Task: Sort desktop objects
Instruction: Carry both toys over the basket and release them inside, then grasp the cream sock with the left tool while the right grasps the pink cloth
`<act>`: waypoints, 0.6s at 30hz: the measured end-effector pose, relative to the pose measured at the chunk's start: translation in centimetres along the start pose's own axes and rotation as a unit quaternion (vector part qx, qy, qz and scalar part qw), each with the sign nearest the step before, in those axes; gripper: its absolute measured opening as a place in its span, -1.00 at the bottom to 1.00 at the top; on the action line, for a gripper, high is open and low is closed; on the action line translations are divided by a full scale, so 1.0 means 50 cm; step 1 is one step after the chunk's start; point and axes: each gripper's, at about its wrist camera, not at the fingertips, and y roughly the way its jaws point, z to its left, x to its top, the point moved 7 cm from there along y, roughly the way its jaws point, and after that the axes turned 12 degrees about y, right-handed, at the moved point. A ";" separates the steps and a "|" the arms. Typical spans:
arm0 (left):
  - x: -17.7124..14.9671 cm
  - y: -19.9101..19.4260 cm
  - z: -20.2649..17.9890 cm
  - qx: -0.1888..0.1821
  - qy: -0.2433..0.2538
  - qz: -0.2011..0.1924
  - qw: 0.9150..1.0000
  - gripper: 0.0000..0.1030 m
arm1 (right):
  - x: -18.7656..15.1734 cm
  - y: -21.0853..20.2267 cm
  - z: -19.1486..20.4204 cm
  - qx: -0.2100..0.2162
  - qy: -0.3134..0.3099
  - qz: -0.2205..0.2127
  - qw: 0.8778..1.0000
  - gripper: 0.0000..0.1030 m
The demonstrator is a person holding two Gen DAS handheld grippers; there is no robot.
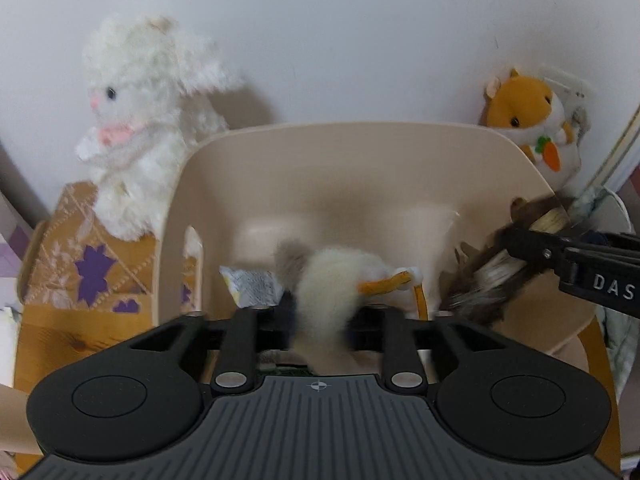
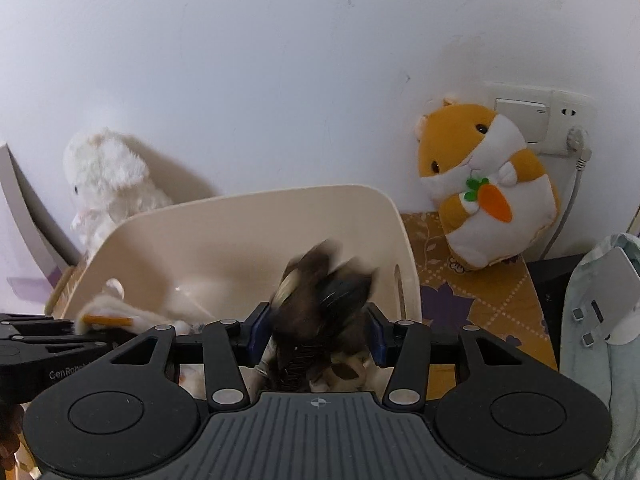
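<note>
A beige plastic bin (image 1: 320, 136) stands in front of me, also seen in the right wrist view (image 2: 256, 196). My left gripper (image 1: 320, 320) hangs over it, jaws apart. A blurred white fluffy toy with orange legs (image 1: 332, 280) sits between its fingers, loose. My right gripper (image 2: 319, 332) is over the bin's right side, blue pads apart. A blurred dark brown plush (image 2: 320, 296) lies between them with small gaps either side. The left wrist view shows that brown plush (image 1: 480, 284) under the right gripper's finger (image 1: 532, 246). A printed packet (image 1: 252, 288) lies in the bin.
A white bunny plush (image 1: 140, 120) stands left of the bin, and an orange hamster plush (image 2: 488, 184) leans on the wall at the right. An orange patterned cloth (image 1: 80, 264) covers the table. A wall socket (image 2: 536, 120) and pale green fabric (image 2: 600, 320) are at the right.
</note>
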 end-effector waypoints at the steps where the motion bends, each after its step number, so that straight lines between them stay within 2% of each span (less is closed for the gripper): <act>1: -0.003 -0.001 -0.004 -0.003 0.006 -0.002 1.000 0.09 | -0.002 -0.002 0.000 0.000 -0.003 0.000 1.000 0.15; 2: -0.004 -0.004 -0.006 0.002 0.012 -0.007 1.000 0.34 | -0.004 -0.004 0.001 0.002 -0.006 0.002 1.000 0.26; 3: -0.005 -0.011 -0.007 0.012 0.020 -0.017 1.000 0.45 | -0.004 -0.007 0.000 0.003 -0.008 0.001 1.000 0.31; 5: -0.003 -0.021 -0.007 0.021 0.023 -0.032 0.999 0.51 | -0.002 -0.016 -0.002 0.002 -0.010 -0.005 1.000 0.55; 11: -0.004 -0.062 0.002 0.020 0.015 -0.057 0.998 0.54 | -0.006 -0.066 -0.016 0.019 -0.007 -0.019 1.000 0.97; 15: -0.024 -0.093 0.019 0.029 0.027 -0.061 0.997 0.55 | -0.027 -0.107 -0.044 0.028 0.002 -0.015 1.000 1.00; 18: -0.051 -0.109 0.045 0.027 0.021 -0.050 0.998 0.56 | -0.048 -0.126 -0.073 0.011 -0.009 -0.010 1.000 1.00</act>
